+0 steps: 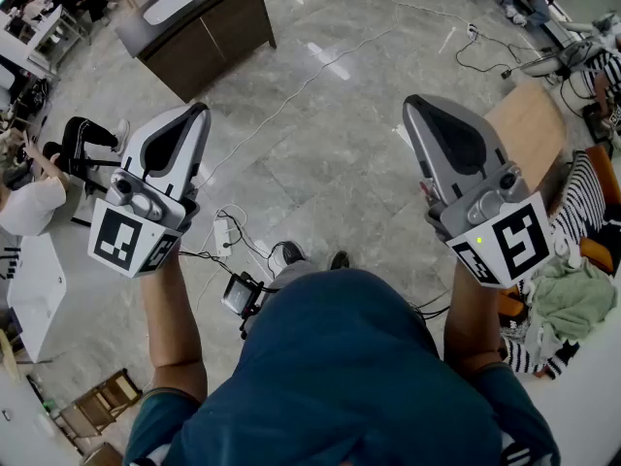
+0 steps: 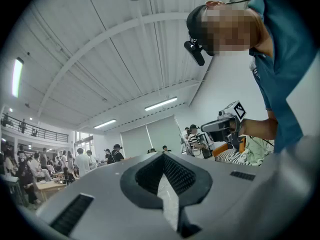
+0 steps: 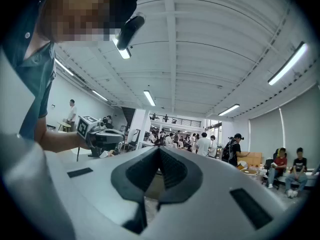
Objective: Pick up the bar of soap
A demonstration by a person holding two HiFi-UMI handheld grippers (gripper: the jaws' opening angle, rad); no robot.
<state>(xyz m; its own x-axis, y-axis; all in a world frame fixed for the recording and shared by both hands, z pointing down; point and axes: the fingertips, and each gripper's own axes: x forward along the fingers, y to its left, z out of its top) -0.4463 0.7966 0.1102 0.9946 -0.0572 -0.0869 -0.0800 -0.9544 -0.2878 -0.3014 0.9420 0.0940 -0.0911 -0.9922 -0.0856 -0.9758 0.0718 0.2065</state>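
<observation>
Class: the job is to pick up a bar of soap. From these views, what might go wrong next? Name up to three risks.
1. No soap shows in any view, so a search comes first.
2. The left hand-held gripper and right hand-held gripper have jaws together; they must open before any grasp.
3. Loose black cables and a white power strip lie by the person's feet: a likely trip hazard.

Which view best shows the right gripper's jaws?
The right gripper view. It looks straight along the right gripper, whose jaws meet at the tips with nothing between them. The head view shows the gripper from above, tips together. The left gripper view shows it only small and from the side, jaws unreadable.
</observation>
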